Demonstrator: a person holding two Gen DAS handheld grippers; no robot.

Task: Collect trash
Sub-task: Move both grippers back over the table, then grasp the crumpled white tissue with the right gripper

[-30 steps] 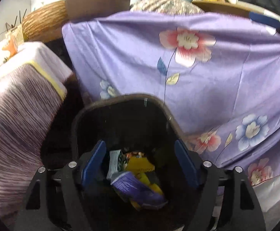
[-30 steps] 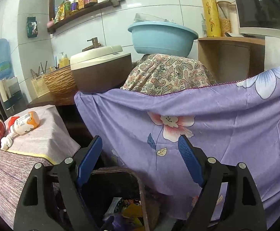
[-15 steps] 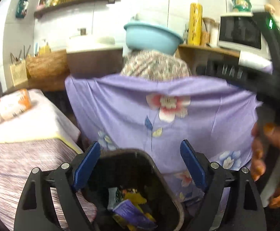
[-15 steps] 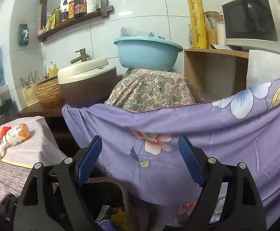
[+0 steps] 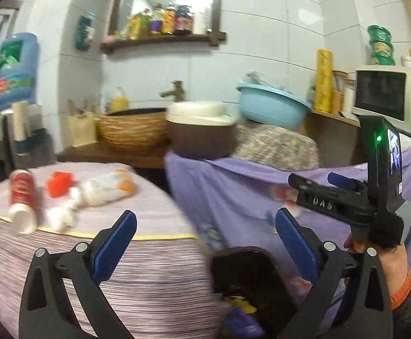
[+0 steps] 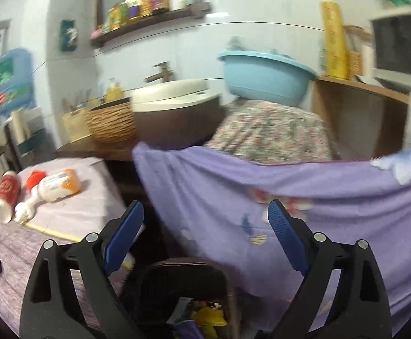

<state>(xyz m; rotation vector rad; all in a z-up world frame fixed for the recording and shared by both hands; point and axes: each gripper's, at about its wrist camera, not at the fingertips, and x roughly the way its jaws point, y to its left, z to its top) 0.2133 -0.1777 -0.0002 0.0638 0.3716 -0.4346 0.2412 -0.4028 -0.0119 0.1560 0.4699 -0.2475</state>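
Note:
A dark trash bin (image 5: 247, 271) (image 6: 182, 279) stands on the floor between the tables, with yellow and purple wrappers (image 5: 239, 305) (image 6: 208, 316) inside. On the striped table lie a red can (image 5: 21, 192) (image 6: 7, 192), a red scrap (image 5: 58, 183), a white-and-orange bottle (image 5: 109, 189) (image 6: 58, 185) and white crumpled paper (image 5: 61, 217) (image 6: 26, 210). My left gripper (image 5: 205, 220) hangs above the bin's left side, jaws opening, with nothing between them. My right gripper (image 6: 205, 209) is over the bin, also opening and empty. In the left wrist view it (image 5: 312, 179) shows at the right, held by a hand.
A purple floral cloth (image 5: 233, 192) drapes the table behind the bin. On the counter stand a wicker basket (image 5: 132, 130), a brown-and-white pot (image 5: 199, 132) and a blue basin (image 5: 270, 107). A microwave (image 5: 389, 96) is at the right, and a shelf of bottles (image 5: 163, 25) hangs above.
The left gripper rose from just over the bin and tilted up, so the striped table and its litter came into view; its jaws spread wider. The right gripper shifted a little.

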